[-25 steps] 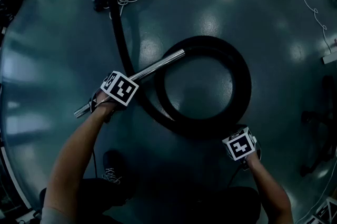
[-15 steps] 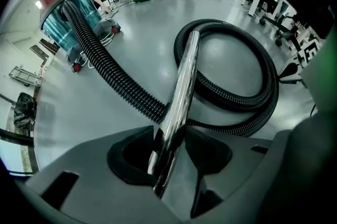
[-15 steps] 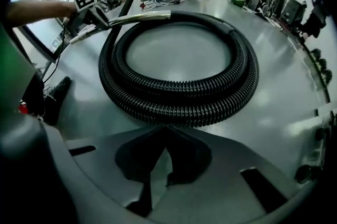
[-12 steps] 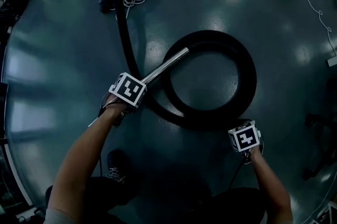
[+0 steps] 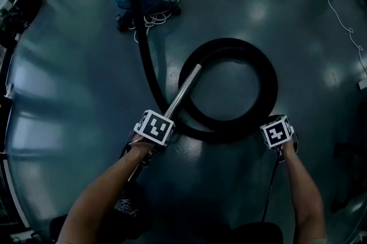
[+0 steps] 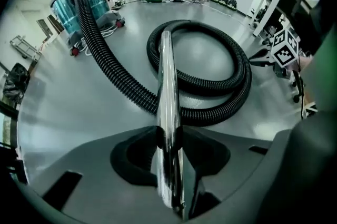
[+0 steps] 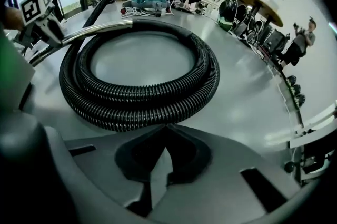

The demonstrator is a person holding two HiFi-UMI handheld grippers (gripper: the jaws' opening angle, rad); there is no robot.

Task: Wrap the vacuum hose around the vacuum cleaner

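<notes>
Nearside, left gripper [image 6: 168, 136], jaws just closing, clamped shiny chrome wand tube [image 6: 166, 75]; right gripper [image 7: 166, 127] sat shut, empty, beside black ribbed hose coil [image 7: 142, 104].

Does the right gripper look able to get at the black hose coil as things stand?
Probably yes. The right gripper sits at the near edge of the hose coil, nothing in between. Its jaws are shut and empty, so they would need to open first.
</notes>
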